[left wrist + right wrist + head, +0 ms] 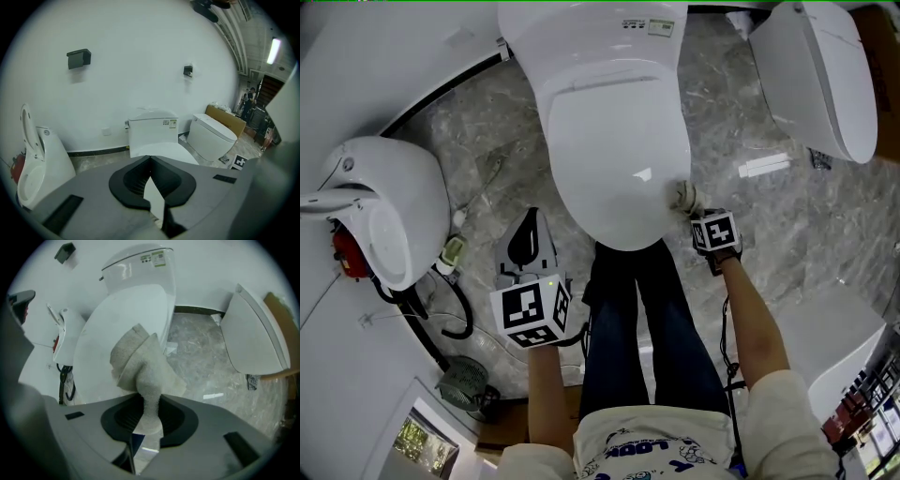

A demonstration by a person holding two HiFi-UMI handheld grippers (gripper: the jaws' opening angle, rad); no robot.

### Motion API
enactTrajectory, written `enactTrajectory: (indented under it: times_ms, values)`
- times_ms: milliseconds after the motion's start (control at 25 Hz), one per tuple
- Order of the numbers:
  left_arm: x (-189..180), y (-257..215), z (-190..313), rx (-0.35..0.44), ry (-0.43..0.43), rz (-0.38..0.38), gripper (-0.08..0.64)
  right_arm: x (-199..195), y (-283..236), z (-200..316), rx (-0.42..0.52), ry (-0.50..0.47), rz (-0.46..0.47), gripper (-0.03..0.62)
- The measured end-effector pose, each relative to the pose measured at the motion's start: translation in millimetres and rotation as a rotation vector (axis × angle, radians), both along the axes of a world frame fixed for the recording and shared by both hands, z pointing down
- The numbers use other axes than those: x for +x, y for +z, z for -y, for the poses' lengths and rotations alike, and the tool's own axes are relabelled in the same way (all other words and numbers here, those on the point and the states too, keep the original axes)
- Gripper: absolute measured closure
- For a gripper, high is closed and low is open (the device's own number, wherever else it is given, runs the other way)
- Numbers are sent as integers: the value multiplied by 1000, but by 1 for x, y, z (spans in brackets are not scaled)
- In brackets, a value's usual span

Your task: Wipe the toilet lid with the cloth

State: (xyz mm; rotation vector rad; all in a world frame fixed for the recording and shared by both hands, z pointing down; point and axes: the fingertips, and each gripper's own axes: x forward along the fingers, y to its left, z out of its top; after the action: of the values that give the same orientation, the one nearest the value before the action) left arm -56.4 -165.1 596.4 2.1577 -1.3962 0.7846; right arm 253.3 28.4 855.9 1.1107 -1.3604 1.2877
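Note:
A white toilet stands in the middle of the head view with its lid (614,141) closed. A beige cloth (685,196) is pinched in my right gripper (694,208) and touches the lid's front right edge. In the right gripper view the cloth (140,362) bulges out of the shut right gripper (150,397) over the lid (122,319). My left gripper (525,234) hangs left of the bowl's front, away from the lid. In the left gripper view the left gripper (150,158) is shut with nothing in it, and the lid (164,151) lies beyond.
The person's legs (642,319) stand right in front of the bowl. Another white toilet with a raised seat (389,206) is at the left, with a black hose (450,309) and a small fan (469,384) on the floor. A third toilet (820,75) is at the right.

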Motion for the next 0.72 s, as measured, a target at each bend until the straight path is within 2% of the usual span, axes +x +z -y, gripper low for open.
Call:
enactTrajectory:
  times_ms: [200, 360, 520, 720]
  values:
    - [2, -9, 0, 8, -8, -5, 557, 8, -22, 2, 88, 75, 12, 512]
    - [3, -30, 4, 32, -18, -15, 558, 8, -61, 18, 211, 148, 39, 512]
    - [-1, -62, 11, 73, -46, -34, 557, 3, -126, 56, 384, 196, 42, 512]
    - [-10, -122, 17, 135, -86, -69, 558, -17, -233, 109, 610, 164, 40, 514]
